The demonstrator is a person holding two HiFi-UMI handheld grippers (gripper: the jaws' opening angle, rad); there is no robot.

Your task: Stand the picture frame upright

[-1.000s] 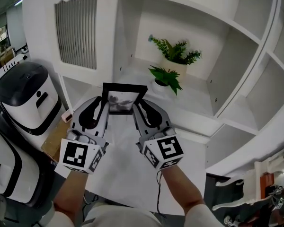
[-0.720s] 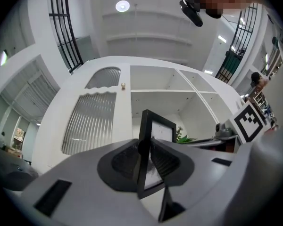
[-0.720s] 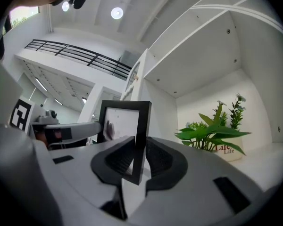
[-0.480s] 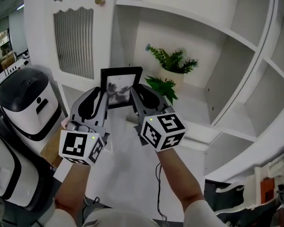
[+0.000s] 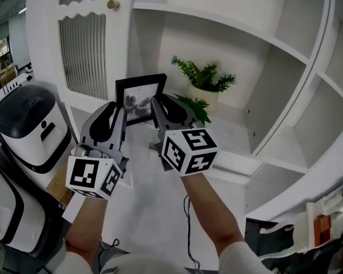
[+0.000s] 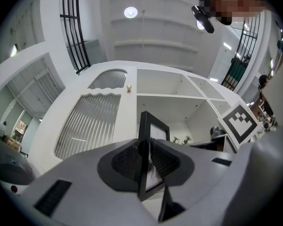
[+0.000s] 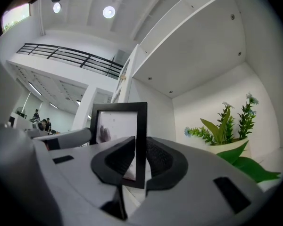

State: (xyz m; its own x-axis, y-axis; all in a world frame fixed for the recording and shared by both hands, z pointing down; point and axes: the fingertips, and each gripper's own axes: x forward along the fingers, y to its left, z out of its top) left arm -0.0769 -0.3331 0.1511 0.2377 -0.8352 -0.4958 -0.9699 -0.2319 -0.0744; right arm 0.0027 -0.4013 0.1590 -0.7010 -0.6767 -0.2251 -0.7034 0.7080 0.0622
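A black picture frame [image 5: 139, 97] with a pale print is held up in the air, nearly upright, in front of the white shelf unit [image 5: 228, 50]. My left gripper [image 5: 118, 112] is shut on its left edge and my right gripper [image 5: 157, 108] is shut on its right edge. In the left gripper view the frame [image 6: 148, 145] stands edge-on between the dark pads. The right gripper view shows the frame [image 7: 118, 126] face-on, its right bar pinched between the pads.
Two potted green plants [image 5: 204, 80] stand in the open shelf bay behind the frame. A slatted cabinet door [image 5: 83, 44] with a brass knob is at left. A white-and-black machine [image 5: 28, 124] sits low left beside a cardboard box.
Both grippers have lifted the frame off the shelf surface and tipped it from leaning back to nearly upright, moving it up and slightly left.
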